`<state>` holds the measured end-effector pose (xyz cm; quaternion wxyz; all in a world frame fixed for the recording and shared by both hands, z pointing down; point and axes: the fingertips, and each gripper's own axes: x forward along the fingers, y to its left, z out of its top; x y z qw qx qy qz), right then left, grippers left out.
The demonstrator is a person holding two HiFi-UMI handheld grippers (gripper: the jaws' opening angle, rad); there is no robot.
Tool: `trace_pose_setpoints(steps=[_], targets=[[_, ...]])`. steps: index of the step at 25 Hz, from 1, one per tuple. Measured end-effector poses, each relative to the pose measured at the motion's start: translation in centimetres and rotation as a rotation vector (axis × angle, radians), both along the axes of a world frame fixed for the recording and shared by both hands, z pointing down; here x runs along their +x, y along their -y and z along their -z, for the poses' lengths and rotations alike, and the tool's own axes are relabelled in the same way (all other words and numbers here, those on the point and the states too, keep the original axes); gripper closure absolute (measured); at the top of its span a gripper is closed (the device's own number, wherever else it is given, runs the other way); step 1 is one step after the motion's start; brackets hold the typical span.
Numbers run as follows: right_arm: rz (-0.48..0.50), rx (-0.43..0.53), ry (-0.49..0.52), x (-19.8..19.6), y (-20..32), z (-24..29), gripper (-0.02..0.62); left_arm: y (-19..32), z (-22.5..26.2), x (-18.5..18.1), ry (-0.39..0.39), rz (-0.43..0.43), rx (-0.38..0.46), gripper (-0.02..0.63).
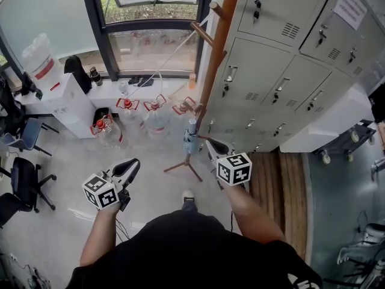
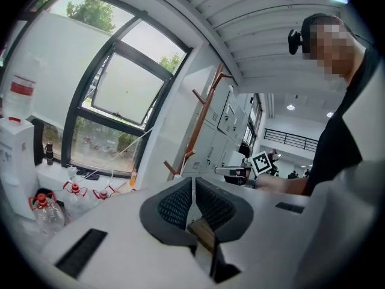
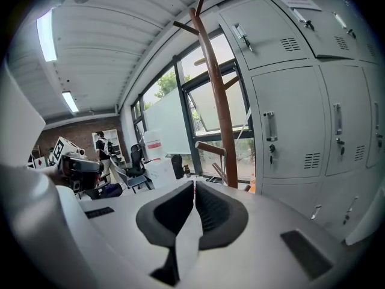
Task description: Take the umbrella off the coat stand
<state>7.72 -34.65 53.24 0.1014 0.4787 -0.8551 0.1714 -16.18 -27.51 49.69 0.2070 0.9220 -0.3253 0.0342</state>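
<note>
Bluish folded umbrella (probably) hangs upright on coat stand just beside right tool — left tool farther. 2 tools: jaws together, empty.

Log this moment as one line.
phase: before grasp | left gripper: shut, empty | right gripper: shut, empty | umbrella: on coat stand, not held

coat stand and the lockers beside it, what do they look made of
Coat stand: probably wood, a warm reddish-brown with a smooth, slightly glossy finish. The round pole and angled pegs fit that, though the grain is too fine to see. Lockers: most likely painted sheet metal, pale grey and matt, judging by the pressed louvre vents and shiny metal handles.
</note>
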Motion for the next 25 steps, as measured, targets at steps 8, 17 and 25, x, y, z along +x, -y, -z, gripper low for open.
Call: trace_pose_setpoints(steps=[8,17,25], targets=[[0.026,0.015,-0.007,-0.7,3.8,-0.6,0.558,2.5,-1.3,1.0,-0.001,-0.002,-0.028,0.580],[0.039,0.046,-0.051,-1.9,8.1,-1.3,0.494,4.8,-2.3,1.0,0.008,0.010,-0.055,0.581],[0.046,0.048,-0.106,-3.1,10.7,-2.6,0.458,6.2,-3.3,0.9,0.016,0.014,-0.077,0.580]])
